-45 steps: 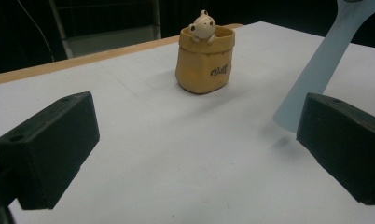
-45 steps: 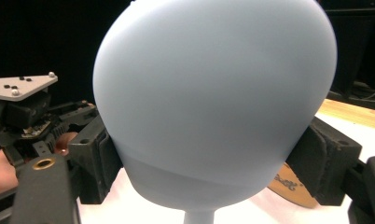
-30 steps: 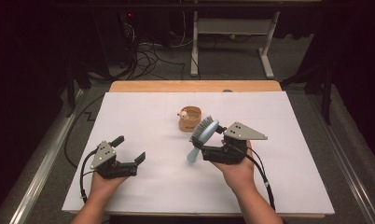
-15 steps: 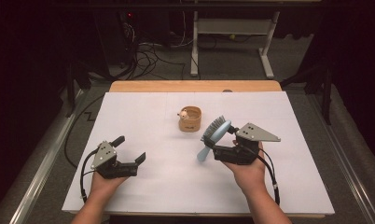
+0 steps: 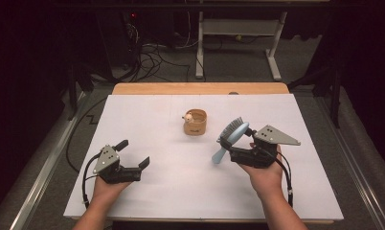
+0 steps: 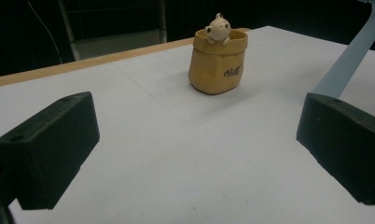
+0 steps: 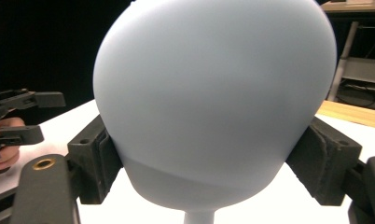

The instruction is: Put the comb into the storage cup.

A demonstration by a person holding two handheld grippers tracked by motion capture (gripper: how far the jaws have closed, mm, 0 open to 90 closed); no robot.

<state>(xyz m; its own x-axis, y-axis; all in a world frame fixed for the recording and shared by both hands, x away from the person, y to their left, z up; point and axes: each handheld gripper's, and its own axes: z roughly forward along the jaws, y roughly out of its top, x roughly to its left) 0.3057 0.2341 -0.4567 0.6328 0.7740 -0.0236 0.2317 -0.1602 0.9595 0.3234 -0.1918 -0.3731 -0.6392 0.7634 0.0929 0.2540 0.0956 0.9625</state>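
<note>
On the left side of the high view I see my left gripper (image 5: pixel 133 154) resting low over the white table cover (image 5: pixel 162 191), near the front edge. Its two black jaws stand wide apart and nothing is between them; in the left gripper view there is just bare white surface in the gap. The person's left hand (image 5: pixel 104 184) holds it from behind, and the cable makes a loop beside the wrist.

Going toward the middle, a small tan pot (image 5: pixel 195 122) stands upright on the cover, well apart from both grippers. A little cream animal figure (image 6: pixel 218 29) looks over its rim, and there is dark writing on the pot's side. From the left gripper view the pot is straight ahead, a bit to the right of centre.

More to the right, I have the pale blue hairbrush (image 5: pixel 230 139) in my right gripper (image 5: pixel 238 152). The jaws are closed on the sides of the brush head; in the right gripper view the smooth blue back of the head sits between the two pads, and both press on it. In the high view the bristles point up and away, and the handle points down to the left, above the cover. The brush is to the right of the pot, not touching it. The right hand (image 5: pixel 265 175) carries the gripper with its grey plate on top.
</note>
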